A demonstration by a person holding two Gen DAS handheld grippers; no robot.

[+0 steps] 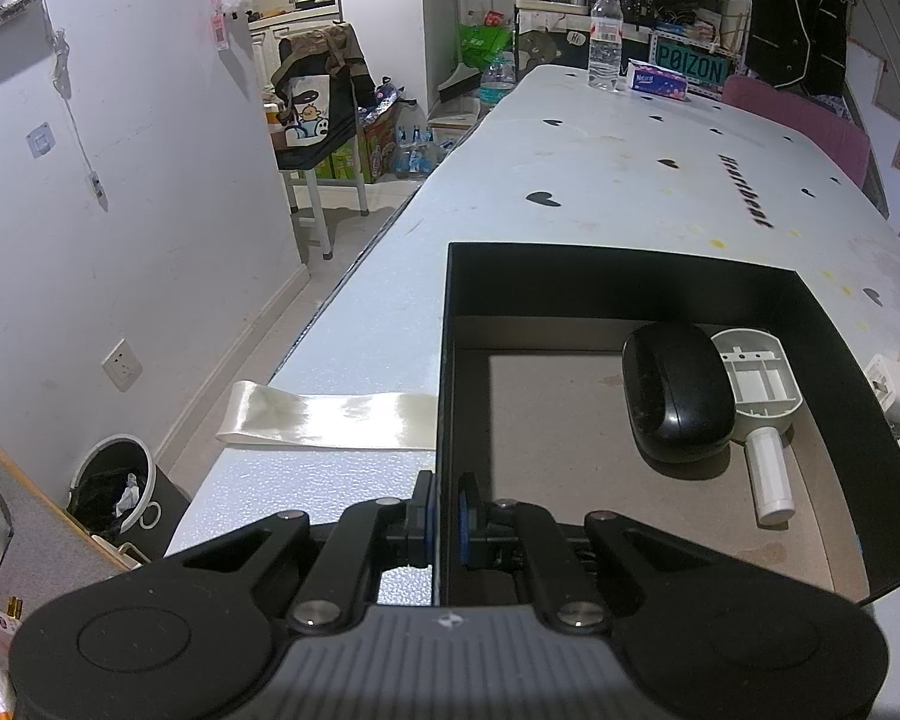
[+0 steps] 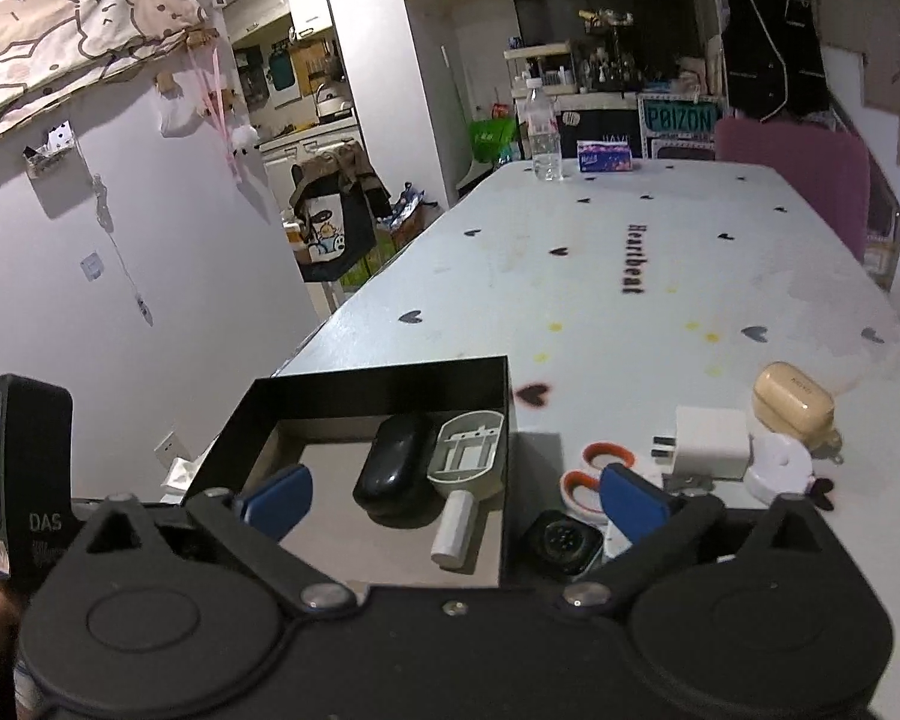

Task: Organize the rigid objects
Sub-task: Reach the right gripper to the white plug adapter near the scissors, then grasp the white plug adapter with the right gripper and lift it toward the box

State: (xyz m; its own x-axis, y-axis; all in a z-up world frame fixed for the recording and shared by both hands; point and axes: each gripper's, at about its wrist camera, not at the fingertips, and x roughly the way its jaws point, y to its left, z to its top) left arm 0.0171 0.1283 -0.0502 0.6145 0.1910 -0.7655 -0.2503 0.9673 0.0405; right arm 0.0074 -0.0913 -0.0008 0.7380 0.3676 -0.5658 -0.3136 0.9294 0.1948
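Black box (image 1: 630, 276), black case (image 1: 678, 396) — heart-dotted white table (image 1: 600, 180)

I'm in a lived-in home: a heart-print table (image 2: 660, 276), a kitchen (image 2: 312, 90) through the doorway, cluttered shelves (image 2: 576, 69), a hanging jacket (image 2: 771, 42).

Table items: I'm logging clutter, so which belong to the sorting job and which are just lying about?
Job:
black box
black case and white handled part, inside it
watch, white charger, beige case, scissors, white disc, beside it

Lying about:
water bottle
tissue box
tape strip
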